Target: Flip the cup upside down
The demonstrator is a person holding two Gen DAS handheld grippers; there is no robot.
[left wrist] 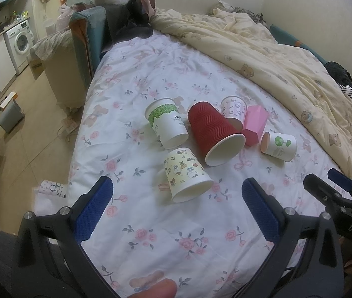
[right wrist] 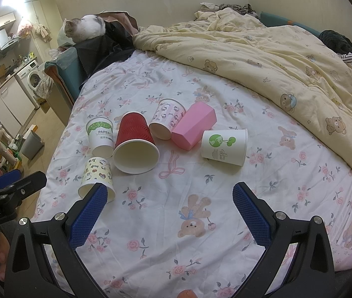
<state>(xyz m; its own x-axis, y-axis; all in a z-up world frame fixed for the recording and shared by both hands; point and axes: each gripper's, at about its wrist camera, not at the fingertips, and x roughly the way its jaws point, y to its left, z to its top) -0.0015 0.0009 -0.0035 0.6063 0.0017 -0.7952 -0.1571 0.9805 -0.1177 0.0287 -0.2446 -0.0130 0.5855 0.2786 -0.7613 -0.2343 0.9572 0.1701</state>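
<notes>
Six cups on floral bedsheet [right wrist: 200, 223], all tipped on their sides. Cartoon-print cup [left wrist: 187, 176] nearest, mouth facing left gripper [left wrist: 177, 196], just ahead between its wide-spread blue pads [left wrist: 94, 209]. Red ribbed cup [right wrist: 136, 146] behind it, touching green-leaf paper cup [right wrist: 100, 136]. Right gripper [right wrist: 169, 196] also wide open, empty, hovering near; cartoon-print cup partly behind its left finger.
</notes>
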